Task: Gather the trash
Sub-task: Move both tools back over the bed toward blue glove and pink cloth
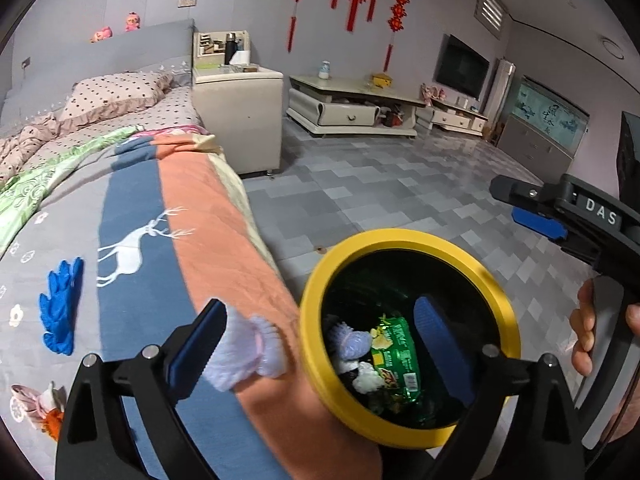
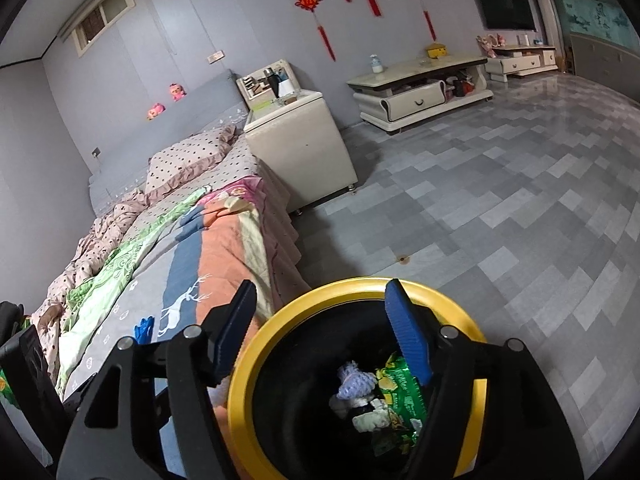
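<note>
A yellow-rimmed black bin stands on the floor against the bed's edge; it also shows in the right wrist view. Inside lie a green snack wrapper, a purple knitted piece and white crumpled bits. My left gripper is open over the bin's near side; a pale lilac knitted item hangs against its left finger, the right finger apart from it. My right gripper is open and empty above the bin. A blue glove lies on the bed.
The bed with patterned blankets fills the left. A cream bedside cabinet stands beyond it, a low TV stand along the far wall. Grey tiled floor spreads to the right.
</note>
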### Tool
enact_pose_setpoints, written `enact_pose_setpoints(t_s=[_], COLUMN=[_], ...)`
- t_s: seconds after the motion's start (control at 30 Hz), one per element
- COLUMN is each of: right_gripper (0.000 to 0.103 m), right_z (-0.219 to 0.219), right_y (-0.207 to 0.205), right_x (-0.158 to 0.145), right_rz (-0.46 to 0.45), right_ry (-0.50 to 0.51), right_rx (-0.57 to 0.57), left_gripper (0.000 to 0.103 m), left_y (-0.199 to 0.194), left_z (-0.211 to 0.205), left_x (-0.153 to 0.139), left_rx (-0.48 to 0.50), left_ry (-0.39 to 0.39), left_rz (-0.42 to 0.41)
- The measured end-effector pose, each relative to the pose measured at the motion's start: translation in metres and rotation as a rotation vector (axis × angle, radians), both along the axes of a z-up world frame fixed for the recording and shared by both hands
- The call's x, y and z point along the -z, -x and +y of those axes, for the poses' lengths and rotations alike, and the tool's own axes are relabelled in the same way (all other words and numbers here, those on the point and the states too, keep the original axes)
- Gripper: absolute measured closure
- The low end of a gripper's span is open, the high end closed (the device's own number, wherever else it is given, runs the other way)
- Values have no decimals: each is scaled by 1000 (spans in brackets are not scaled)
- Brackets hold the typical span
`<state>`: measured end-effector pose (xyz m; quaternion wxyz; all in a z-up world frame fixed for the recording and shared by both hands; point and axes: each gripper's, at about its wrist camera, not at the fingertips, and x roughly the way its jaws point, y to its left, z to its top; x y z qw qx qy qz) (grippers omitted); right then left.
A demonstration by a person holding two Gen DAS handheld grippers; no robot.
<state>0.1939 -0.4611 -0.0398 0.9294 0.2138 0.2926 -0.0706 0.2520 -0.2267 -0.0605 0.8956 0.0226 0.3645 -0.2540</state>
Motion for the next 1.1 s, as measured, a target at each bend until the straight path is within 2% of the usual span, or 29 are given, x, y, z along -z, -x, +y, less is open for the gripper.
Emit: enact_pose_setpoints(t_s=[0.2, 0.5, 0.63, 0.8, 1.1], right_gripper=[31, 28, 28, 28, 28], right_z=[30, 98, 126, 160, 218], right_y=[-6, -23, -31, -38, -54], right_x=[-9, -25, -29, -29, -22], right_rz=[1, -14, -17, -14, -1], right_ry=[13, 39, 37, 41, 43], right_rx=[-55, -181, -237, -302, -403], left_gripper=[11, 11, 11, 11, 11], left_y=[-1, -2, -2, -1, -1], left_z=[39, 114, 149, 189, 273], left_x=[-5, -6, -4, 4, 31], left_rx=[-62, -195, -254, -325, -468], left_ry=[-4, 16, -2, -39, -48], left_rz=[-15, -10, -12, -16, 35])
